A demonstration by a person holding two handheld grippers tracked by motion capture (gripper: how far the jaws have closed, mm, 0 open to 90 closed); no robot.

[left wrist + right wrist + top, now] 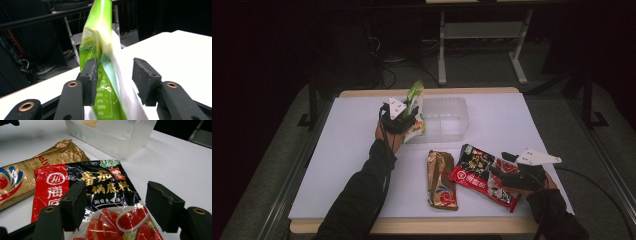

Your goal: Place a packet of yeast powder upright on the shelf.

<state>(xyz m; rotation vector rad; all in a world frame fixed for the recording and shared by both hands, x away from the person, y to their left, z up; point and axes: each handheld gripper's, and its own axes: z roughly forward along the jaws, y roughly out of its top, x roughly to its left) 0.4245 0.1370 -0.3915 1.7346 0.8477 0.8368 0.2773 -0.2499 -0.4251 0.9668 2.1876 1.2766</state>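
A green and white snack bag stands upright at the left end of a clear plastic container; whether its base is inside I cannot tell. My left gripper is open around the bag, with one pad against it and the other pad clear of it. A red and black soup-base packet lies flat near the front right. Just above its near end, my right gripper is open with its jaws wide apart. A gold packet lies to the left of the red one.
The white table top ends in a wooden front edge. Behind the table stand a dark floor, cables and a white desk frame. A rail runs along the right side.
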